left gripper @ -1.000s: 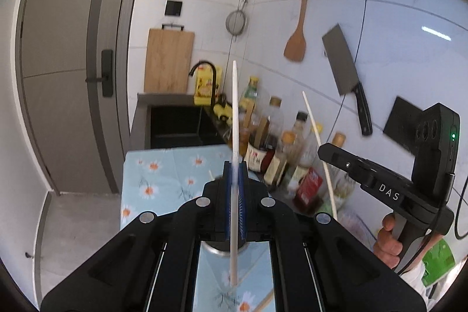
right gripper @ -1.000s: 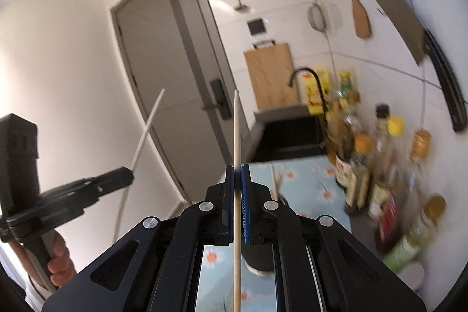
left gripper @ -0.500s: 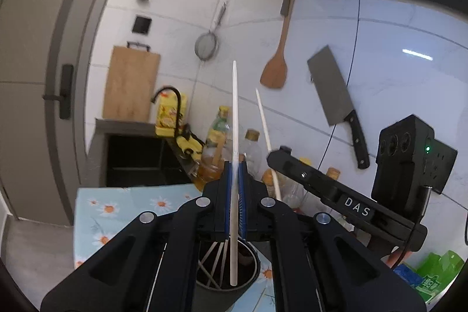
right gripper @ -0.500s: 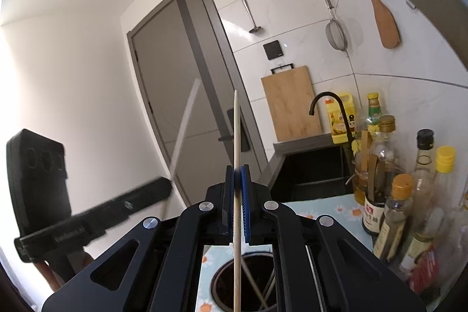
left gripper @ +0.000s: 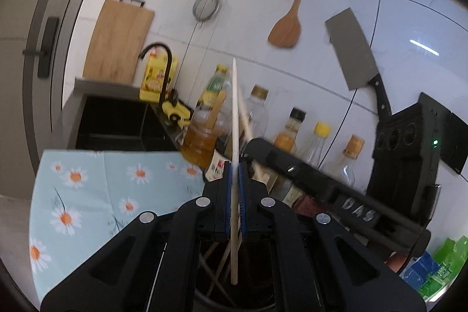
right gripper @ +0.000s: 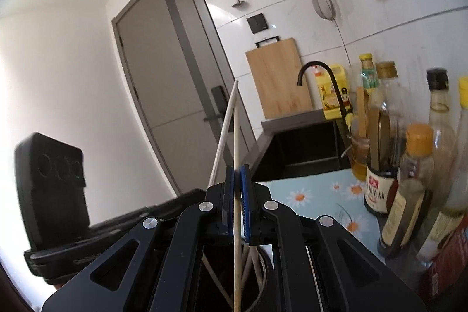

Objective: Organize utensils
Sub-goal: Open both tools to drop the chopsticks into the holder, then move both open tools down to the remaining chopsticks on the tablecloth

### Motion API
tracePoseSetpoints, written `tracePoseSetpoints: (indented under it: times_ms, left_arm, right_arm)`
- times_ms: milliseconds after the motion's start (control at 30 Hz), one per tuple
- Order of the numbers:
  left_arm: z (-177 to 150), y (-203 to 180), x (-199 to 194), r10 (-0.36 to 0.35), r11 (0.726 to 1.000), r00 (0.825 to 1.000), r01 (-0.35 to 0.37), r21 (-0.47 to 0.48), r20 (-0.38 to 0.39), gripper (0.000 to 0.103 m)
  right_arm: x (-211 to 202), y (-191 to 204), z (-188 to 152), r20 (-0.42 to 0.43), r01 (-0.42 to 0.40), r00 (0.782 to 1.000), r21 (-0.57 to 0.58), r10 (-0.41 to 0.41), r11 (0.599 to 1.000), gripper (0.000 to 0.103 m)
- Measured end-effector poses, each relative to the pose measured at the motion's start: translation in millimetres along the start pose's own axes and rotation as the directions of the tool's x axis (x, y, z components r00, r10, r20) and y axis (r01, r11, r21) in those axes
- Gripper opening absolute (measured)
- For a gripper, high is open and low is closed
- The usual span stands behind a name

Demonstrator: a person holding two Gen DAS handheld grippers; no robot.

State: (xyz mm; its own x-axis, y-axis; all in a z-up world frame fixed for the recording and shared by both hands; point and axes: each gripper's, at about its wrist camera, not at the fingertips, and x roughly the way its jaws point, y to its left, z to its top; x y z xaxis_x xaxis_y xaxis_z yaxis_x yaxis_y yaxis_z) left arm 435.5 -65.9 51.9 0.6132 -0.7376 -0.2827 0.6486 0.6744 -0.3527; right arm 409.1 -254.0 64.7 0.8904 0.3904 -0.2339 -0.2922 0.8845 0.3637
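Each hand-held gripper (left gripper: 234, 165) clamping 1 chopstick (left gripper: 235, 119)

Bottles (left gripper: 292, 133) line the counter's wall edge; the sink (left gripper: 114, 122) lies beyond the floral cloth (left gripper: 87, 186); the utensil holder (right gripper: 263, 277) stands on the cloth.

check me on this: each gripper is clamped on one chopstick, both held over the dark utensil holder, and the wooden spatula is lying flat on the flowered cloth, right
Not quite. The wooden spatula hangs on the tiled wall, not on the flowered cloth; the left wrist view shows it. The rest holds: the left gripper and right gripper each clamp one chopstick over the dark utensil holder.
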Motion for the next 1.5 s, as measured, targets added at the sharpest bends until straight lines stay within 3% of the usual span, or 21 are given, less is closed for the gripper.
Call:
tracePoseSetpoints:
  times_ms: [333, 400, 500, 633, 700, 933, 1000, 1200, 1500]
  left_arm:
    - [-20.3, -1.4, -29.2, 0.032, 0.999, 0.999, -0.032, 0.006, -0.007, 0.007]
    - [-17.3, -3.2, -39.5, 0.043, 0.999, 0.999, -0.043, 0.006, 0.003, 0.015]
    - [-11.4, -5.6, -54.6, 0.056, 0.998, 0.998, -0.056, 0.004, 0.022, 0.024]
    - [-2.7, -13.8, -71.6, 0.089, 0.995, 0.996, -0.09, 0.041, 0.026, 0.026]
    - [0.3, -17.1, -79.4, 0.096, 0.994, 0.995, -0.098, 0.049, 0.031, 0.04]
    - [6.0, -29.5, -110.9, 0.097, 0.993, 0.995, -0.099, 0.07, 0.023, 0.059]
    - [6.6, -30.1, -118.6, 0.088, 0.995, 0.996, -0.089, 0.055, 0.02, 0.071]
    - [6.1, -36.3, -140.2, 0.081, 0.995, 0.997, -0.082, 0.051, 0.014, 0.084]
    - [-7.9, -39.8, -156.5, 0.074, 0.995, 0.997, -0.072, 0.068, -0.031, 0.097]
  right_arm:
    - [-34.5, 14.4, -0.4, 0.012, 0.036, 0.999, -0.023, -0.036, 0.999, 0.009]
    - [-39.9, 16.1, 2.5, 0.008, 0.048, 0.999, -0.016, -0.047, 0.999, 0.009]
    - [-50.7, 21.8, 8.8, 0.018, 0.092, 0.996, -0.031, -0.091, 0.995, 0.033]
    - [-70.8, 38.2, 20.2, 0.048, 0.131, 0.991, -0.094, -0.127, 0.987, 0.036]
    - [-79.1, 46.4, 25.9, 0.057, 0.143, 0.989, -0.112, -0.137, 0.983, 0.039]
    - [-118.2, 80.6, 35.3, 0.095, 0.191, 0.98, -0.162, -0.177, 0.968, 0.058]
    - [-129.4, 89.1, 34.6, 0.102, 0.199, 0.978, -0.166, -0.184, 0.966, 0.06]
    - [-157.5, 110.6, 30.3, 0.126, 0.232, 0.969, -0.166, -0.213, 0.958, 0.077]
    - [-187.2, 131.4, 10.2, 0.128, 0.299, 0.951, -0.155, -0.281, 0.942, 0.084]
